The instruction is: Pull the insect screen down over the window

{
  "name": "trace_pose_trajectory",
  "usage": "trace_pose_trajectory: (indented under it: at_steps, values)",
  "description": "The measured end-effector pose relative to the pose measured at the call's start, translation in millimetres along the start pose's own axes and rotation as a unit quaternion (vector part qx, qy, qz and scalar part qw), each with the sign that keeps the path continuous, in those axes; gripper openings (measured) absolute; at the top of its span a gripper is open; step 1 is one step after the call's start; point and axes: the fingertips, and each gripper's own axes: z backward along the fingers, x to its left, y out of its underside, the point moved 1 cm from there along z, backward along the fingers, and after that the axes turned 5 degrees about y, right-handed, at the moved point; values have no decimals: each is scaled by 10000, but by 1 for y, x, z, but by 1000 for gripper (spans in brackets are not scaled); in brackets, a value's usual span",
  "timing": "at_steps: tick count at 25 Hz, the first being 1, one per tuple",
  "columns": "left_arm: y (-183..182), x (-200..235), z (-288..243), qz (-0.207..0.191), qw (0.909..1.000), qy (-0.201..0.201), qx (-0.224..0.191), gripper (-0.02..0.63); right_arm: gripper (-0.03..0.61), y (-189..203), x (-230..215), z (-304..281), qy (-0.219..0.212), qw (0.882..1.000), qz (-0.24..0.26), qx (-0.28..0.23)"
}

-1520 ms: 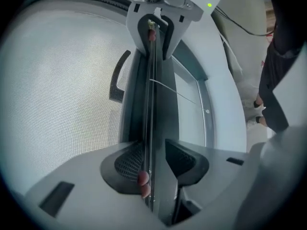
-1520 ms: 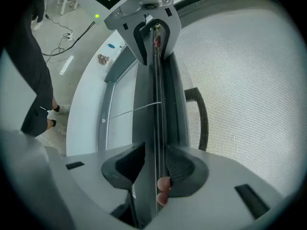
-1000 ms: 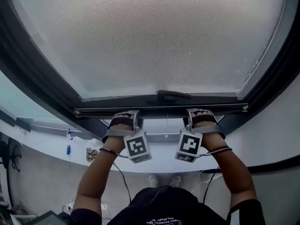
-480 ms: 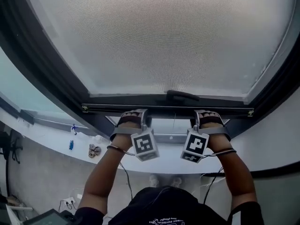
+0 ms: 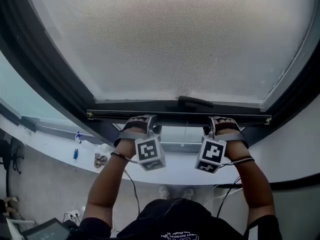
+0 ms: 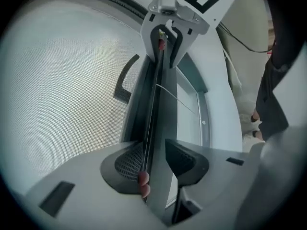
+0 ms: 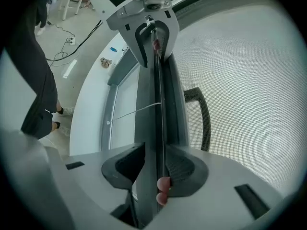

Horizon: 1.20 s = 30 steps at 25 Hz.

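1 insect screen (image 5: pixel 170 39) w/ 1 bottom bar (image 5: pixel 115 115), 1 handle (image 5: pixel 194 102) & 1 thin cord (image 7: pixel 139 111). 2 grippers: left gripper (image 5: pixel 141 121), right gripper (image 5: pixel 220 121). 2 marker cubes (image 5: pixel 149 153), 1 per gripper. 2 bare forearms (image 5: pixel 107 184), 1 person. 2 black cables (image 5: pixel 131 184), 1 per wrist. On the sill (image 5: pixel 45 143): 2 small blue items (image 5: pixel 75 154), 1 brownish clump (image 5: pixel 100 159).

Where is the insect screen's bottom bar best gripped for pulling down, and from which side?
Grip the bottom bar on its straight stretches either side of the central handle, coming from below, room side. It is a long, thin, level rail that jaws can straddle, and two spaced grips should keep it level. The left hand-held gripper and right hand-held gripper clamp it that way.
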Motion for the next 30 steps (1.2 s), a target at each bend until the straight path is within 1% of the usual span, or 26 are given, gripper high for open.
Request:
trace_pose_trajectory:
  at_steps: [2, 7, 9, 11, 13, 15, 18, 21, 23, 26, 28, 30]
  values:
    - [1, 0, 0, 13, 10000, 34, 30, 144, 135, 1, 3, 0, -125, 9999, 64, 30]
    - [0, -1, 3, 67, 9988, 476, 26, 144, 135, 4, 3, 2, -332, 9992, 196, 118]
    - [-1, 0, 3, 88, 9982, 586, -5, 144, 135, 4, 3, 1, -376, 9988, 236, 183]
    - [0, 0, 0, 71, 9987, 510, 29, 144, 135, 4, 4, -1, -374, 9986, 283, 263]
    - [0, -1, -1, 28, 9994, 335, 117, 144, 135, 4, 6, -1, -350, 9985, 305, 305]
    - [-1, -4, -1, 43, 9997, 217, 132, 144, 135, 3, 6, 0, -254, 9989, 262, 285]
    - [0, -3, -1, 40, 9997, 214, 104, 144, 135, 3, 3, -1, -171, 9993, 200, 264]
    - [-2, 1, -1, 63, 9988, 481, -39, 144, 135, 3, 1, -5, -250, 9993, 217, 193]
    - [-4, 3, 1, 55, 9971, 744, -124, 144, 135, 2, 2, -4, -407, 9990, 162, 122]
    - [3, 0, 3, -108, 9924, 1218, 126, 144, 135, 1, 0, 2, -734, 9973, 79, 34]
    - [-3, 2, 6, -104, 9921, 1253, 45, 144, 135, 1, -1, 4, -763, 9970, 94, 10]
    - [-9, 6, 10, -96, 9935, 1133, -56, 144, 136, 1, -4, 7, -654, 9978, 126, -10]
